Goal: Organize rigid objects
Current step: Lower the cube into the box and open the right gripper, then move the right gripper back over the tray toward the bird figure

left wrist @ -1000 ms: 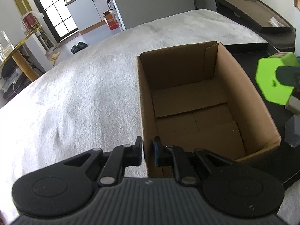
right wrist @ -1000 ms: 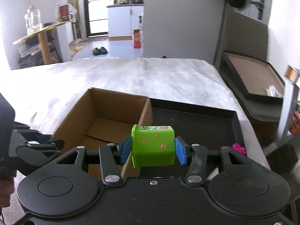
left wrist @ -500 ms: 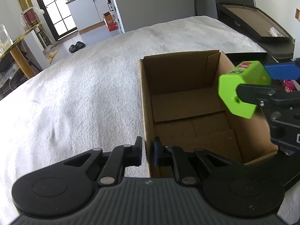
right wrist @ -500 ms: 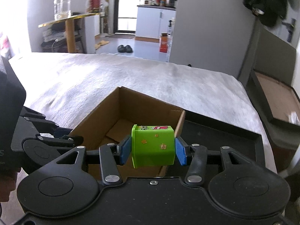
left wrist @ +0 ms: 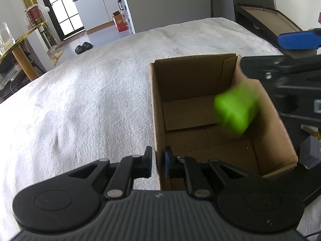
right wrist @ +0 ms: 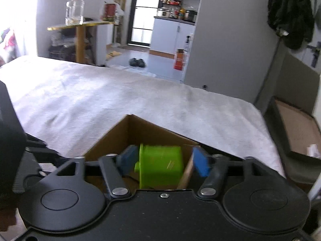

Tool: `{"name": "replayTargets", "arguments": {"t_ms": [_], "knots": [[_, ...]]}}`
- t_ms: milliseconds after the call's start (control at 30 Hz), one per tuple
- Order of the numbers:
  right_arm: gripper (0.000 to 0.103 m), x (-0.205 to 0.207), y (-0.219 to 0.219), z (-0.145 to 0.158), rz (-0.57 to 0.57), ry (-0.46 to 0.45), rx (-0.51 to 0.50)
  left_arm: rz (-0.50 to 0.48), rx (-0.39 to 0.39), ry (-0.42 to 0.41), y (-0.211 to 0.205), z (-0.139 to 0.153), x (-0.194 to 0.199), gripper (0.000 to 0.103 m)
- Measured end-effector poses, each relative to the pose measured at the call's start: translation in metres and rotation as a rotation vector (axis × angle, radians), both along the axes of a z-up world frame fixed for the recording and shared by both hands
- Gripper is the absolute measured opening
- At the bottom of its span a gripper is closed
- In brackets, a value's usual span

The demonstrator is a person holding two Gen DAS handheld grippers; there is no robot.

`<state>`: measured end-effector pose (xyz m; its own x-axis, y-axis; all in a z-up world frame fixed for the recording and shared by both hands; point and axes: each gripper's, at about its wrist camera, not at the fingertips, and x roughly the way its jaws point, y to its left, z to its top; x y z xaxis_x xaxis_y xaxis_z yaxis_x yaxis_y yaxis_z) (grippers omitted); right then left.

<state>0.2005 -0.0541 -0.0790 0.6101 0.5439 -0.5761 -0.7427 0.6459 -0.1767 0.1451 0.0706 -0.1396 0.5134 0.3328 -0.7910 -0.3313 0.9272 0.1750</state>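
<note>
Both views catch my right gripper point(right wrist: 164, 163) opening, green block point(right wrist: 161, 166) loose; only left view shows my left gripper point(left wrist: 157, 163) pinching the box wall point(left wrist: 158, 140)

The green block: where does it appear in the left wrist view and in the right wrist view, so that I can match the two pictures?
Left wrist view: the green block is blurred, right of centre, inside the cardboard box, near its right wall.
Right wrist view: the block is low at centre, over the box, between the opening blue pads.
Shared landmark: the cardboard box.
</note>
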Motion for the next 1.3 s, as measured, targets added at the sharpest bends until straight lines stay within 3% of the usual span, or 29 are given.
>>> {"name": "replayTargets", "arguments": {"t_ms": [433, 1133, 1300], "knots": [[0.075, 0.003, -0.051, -0.005, -0.120, 0.107, 0.029, 0.006, 0.040, 0.010, -0.010, 0.001, -0.001, 0.011], [0.081, 0.011, -0.124, -0.021, -0.303, 0.184, 0.055, 0.037, 0.123, 0.044, -0.025, 0.004, 0.007, 0.010], [0.081, 0.017, -0.138, -0.028, -0.340, 0.212, 0.068, 0.040, 0.161, 0.083, -0.032, 0.004, 0.013, 0.015]]}}
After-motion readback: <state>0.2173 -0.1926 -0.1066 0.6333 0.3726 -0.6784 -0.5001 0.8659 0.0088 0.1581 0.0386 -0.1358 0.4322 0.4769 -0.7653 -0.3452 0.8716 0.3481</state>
